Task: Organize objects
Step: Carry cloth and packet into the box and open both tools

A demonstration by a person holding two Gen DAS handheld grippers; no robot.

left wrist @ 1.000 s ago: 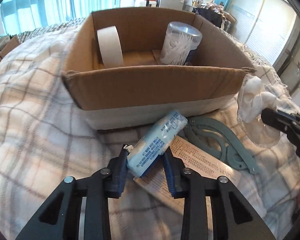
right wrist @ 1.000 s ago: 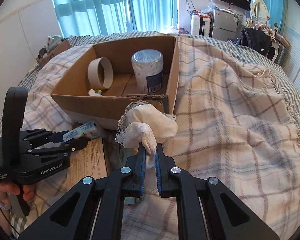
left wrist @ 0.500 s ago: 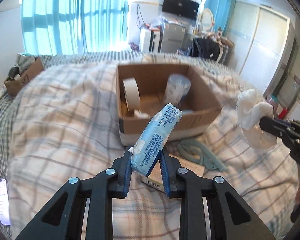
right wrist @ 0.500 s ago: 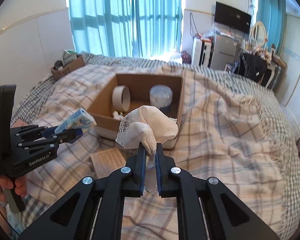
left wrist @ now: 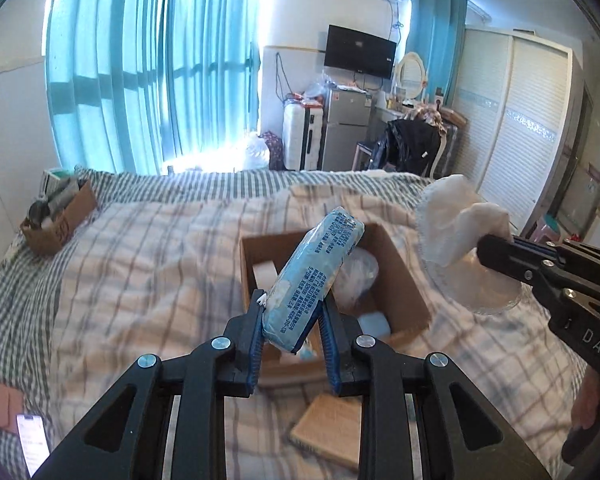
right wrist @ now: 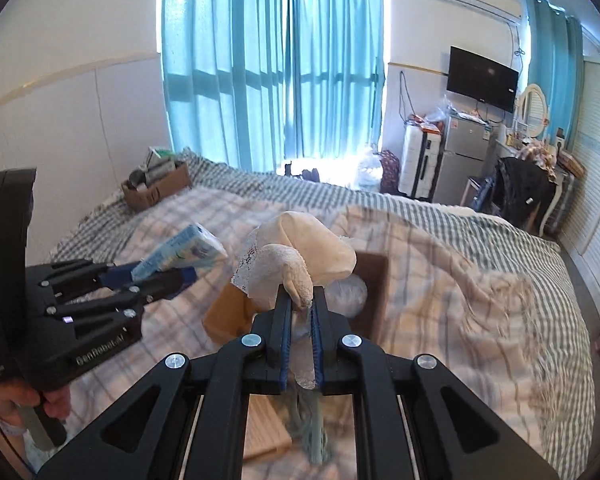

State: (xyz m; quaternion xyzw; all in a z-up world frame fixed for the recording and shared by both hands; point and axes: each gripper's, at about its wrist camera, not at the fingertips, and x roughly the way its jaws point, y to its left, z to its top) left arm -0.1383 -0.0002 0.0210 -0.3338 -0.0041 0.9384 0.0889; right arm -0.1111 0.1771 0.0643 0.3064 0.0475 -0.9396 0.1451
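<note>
My left gripper [left wrist: 291, 312] is shut on a light blue tissue pack [left wrist: 314, 276] and holds it high above the open cardboard box [left wrist: 404, 284] on the bed. The pack also shows in the right wrist view [right wrist: 184, 254]. My right gripper [right wrist: 300, 308] is shut on a white lacy cloth bundle [right wrist: 300, 256], also raised above the box [right wrist: 376, 292]; it shows in the left wrist view [left wrist: 456, 228]. Inside the box are a tape roll [left wrist: 266, 272] and a clear round container [left wrist: 356, 276].
A plaid blanket [left wrist: 148, 264] covers the bed. A tan printed packet [left wrist: 328, 430] lies in front of the box. A phone [left wrist: 30, 438] lies at the bed's left edge. A small cardboard box [left wrist: 60, 224] of items sits at the far left corner.
Both grippers have risen well above the bed with their objects still held. The box now looks smaller and farther below.
</note>
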